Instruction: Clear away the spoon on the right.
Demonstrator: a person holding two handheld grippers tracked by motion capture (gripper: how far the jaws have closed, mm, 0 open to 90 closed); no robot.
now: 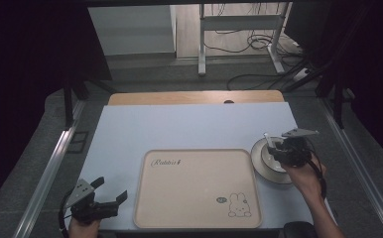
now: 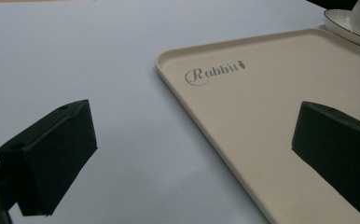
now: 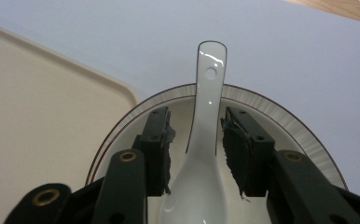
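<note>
A white ceramic spoon (image 3: 206,121) with a dark edge line and a hole in its handle lies in a round white plate (image 3: 266,109) with a ribbed rim. The plate (image 1: 257,159) stands just right of a cream tray (image 1: 197,188). My right gripper (image 3: 196,149) is over the plate, its jaws straddling the spoon's handle with a small gap on each side. From the high view the spoon's handle (image 1: 268,139) sticks out up-left of the right gripper (image 1: 279,150). My left gripper (image 1: 111,189) is wide open near the table's front left corner, with nothing between its fingers.
The tray (image 2: 262,107) carries the word "Rabbit" and a small rabbit drawing (image 1: 239,205). A pale blue mat (image 1: 179,126) covers the table, with a wooden edge (image 1: 194,97) behind it. Beyond are a desk frame (image 1: 202,44) and floor cables (image 1: 259,42).
</note>
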